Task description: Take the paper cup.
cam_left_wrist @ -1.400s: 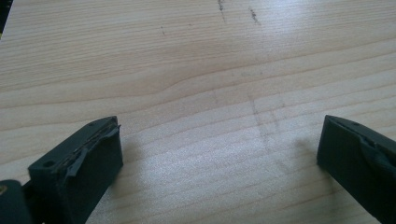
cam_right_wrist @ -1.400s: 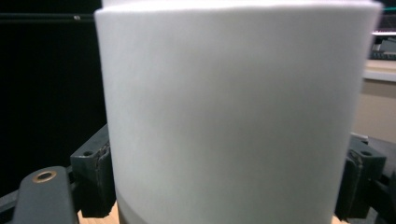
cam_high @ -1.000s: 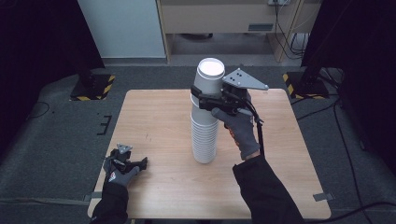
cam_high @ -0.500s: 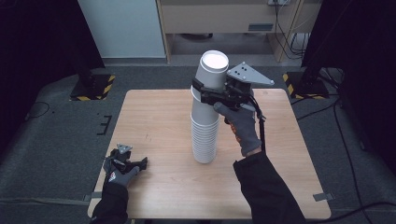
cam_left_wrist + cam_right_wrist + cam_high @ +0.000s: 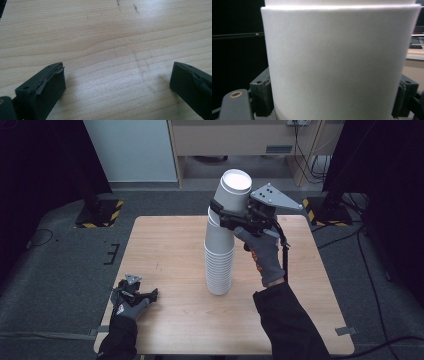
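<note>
At the near left corner of the surface (image 5: 165, 260), the left gripper (image 5: 134, 290) rests low on the wood, held in a gloved hand (image 5: 125, 306). The left gripper view shows its jaws spread wide, with bare wood grain between them and nothing touched or held. This posture reads as a parked position, well apart from the work and out of the path of the other arm.

Farther in, near the middle of the surface, stands the stack of white cups (image 5: 220, 265). The cups are nested upside down, rims downward, so the column stays self-supporting on its wide base. The column tapers upward and leans slightly to the right toward its top.

At the top of the column, the right gripper (image 5: 227, 216) grips the top cup (image 5: 234, 187) from the side, approaching from the right. The right gripper view shows the cup wall (image 5: 339, 62) set between the two jaws, one jaw edge at each flank. The jaws stand at a medium opening, closed to the width of the cup body and pressing against it. The side grip below the closed base probably serves to lift the top cup off the nest without crushing it. The top cup sits tilted relative to the cups beneath, which suggests that separation is in progress.

Beyond the surface lie dark floor and a pale cabinet (image 5: 240, 137).
</note>
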{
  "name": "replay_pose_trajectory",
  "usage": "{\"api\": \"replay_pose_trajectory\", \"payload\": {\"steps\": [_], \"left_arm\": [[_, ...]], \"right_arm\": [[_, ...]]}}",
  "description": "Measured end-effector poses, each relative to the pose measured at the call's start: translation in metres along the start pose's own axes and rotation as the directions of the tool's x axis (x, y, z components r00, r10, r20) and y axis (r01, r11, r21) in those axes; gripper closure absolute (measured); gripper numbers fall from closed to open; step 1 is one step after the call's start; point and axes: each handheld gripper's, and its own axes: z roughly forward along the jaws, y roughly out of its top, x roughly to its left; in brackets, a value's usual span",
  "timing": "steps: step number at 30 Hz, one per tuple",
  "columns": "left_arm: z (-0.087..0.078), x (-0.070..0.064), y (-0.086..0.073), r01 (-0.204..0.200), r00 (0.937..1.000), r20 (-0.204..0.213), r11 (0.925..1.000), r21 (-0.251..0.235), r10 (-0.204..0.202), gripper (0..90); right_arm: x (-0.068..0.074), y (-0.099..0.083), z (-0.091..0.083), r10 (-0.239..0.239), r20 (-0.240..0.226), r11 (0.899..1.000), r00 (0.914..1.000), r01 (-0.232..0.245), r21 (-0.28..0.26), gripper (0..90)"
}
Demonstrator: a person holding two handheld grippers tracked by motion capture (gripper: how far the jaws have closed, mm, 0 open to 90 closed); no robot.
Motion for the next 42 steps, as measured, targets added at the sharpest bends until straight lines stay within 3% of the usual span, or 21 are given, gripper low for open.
{"api": "replay_pose_trajectory", "payload": {"steps": [15, 27, 42], "left_arm": [[0.0, 0.0, 0.0, -0.002, 1.0, 0.0, 1.0, 0.002, 0.002, 0.0], [0.0, 0.0, 0.0, -0.002, 1.0, 0.0, 1.0, 0.001, 0.002, 0.0], [0.0, 0.0, 0.0, -0.003, 1.0, 0.001, 1.0, 0.002, 0.003, 0.0]], "right_arm": [[-0.014, 0.0, -0.041, 0.026, 0.027, 0.999, 0.9993, -0.025, -0.033, 15.9], [-0.027, -0.023, -0.076, 0.05, 0.062, 0.999, 0.9968, -0.05, -0.005, 15.9], [-0.038, -0.059, -0.101, 0.111, 0.083, 0.994, 0.9904, -0.112, 0.018, 15.9]]}}
